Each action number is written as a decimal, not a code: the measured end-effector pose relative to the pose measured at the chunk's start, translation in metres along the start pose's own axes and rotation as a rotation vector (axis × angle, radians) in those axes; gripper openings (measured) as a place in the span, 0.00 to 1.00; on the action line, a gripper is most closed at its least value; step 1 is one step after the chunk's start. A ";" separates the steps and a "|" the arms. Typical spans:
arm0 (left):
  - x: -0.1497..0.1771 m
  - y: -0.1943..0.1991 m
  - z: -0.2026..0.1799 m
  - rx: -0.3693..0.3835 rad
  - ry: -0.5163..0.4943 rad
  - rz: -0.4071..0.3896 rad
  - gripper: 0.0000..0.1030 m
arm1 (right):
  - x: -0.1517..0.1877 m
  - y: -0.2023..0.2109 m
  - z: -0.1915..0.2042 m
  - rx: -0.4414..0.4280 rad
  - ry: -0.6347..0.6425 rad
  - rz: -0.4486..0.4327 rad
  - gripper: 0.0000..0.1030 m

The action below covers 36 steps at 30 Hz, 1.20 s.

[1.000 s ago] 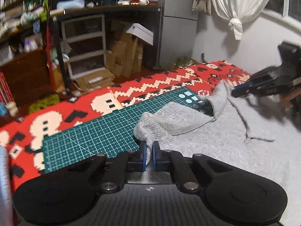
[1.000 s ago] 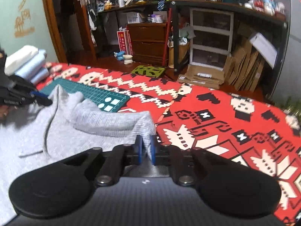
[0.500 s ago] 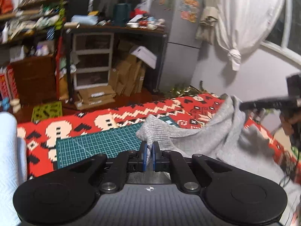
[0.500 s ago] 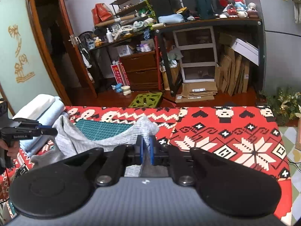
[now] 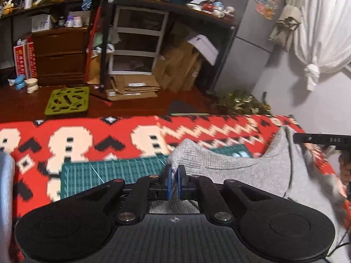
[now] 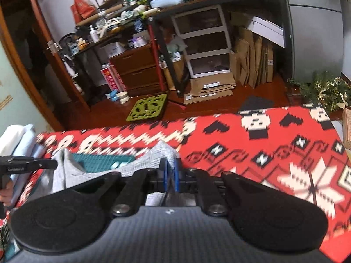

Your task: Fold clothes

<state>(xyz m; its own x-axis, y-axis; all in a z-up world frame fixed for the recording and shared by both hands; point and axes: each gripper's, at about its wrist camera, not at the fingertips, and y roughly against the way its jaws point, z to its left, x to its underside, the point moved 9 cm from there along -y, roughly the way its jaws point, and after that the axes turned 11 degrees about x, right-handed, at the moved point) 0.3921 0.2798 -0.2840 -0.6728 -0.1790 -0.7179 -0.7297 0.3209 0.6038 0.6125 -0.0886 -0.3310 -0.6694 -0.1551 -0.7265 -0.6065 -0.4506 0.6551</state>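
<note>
Your left tongs [image 5: 173,180] are clenched on a ribbed edge of the grey sweatshirt [image 5: 252,175], the blue pads [image 5: 167,182] pinching the cloth between them. Your right tongs [image 6: 170,175] likewise grip another ribbed edge of the same garment [image 6: 151,160]. The sweatshirt hangs lifted between the two tongs, its body sagging toward the counter [image 5: 87,135], which is covered by a red patterned cloth [image 6: 263,144]. A green cutting mat [image 5: 105,175] lies on that cloth, just ahead of your left tongs and partly under the garment. Folded pale towels [image 6: 15,138] sit beyond the left tongs, seen at the far left of the right wrist view.
</note>
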 end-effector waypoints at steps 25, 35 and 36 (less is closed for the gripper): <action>-0.006 0.050 -0.023 -0.068 -0.088 -0.047 0.47 | -0.006 0.024 -0.032 0.108 -0.033 -0.042 0.35; 0.046 0.061 -0.064 0.026 -0.122 -0.122 0.59 | 0.071 0.077 -0.092 0.322 -0.036 -0.039 0.34; 0.047 0.056 -0.065 0.029 -0.129 -0.124 0.59 | 0.079 0.083 -0.098 0.344 -0.036 -0.039 0.34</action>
<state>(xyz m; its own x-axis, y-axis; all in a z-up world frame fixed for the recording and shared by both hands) 0.3113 0.2287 -0.2616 -0.5553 -0.0988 -0.8257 -0.8009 0.3309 0.4991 0.5518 -0.2245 -0.3545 -0.6538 -0.1099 -0.7486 -0.7369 -0.1321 0.6630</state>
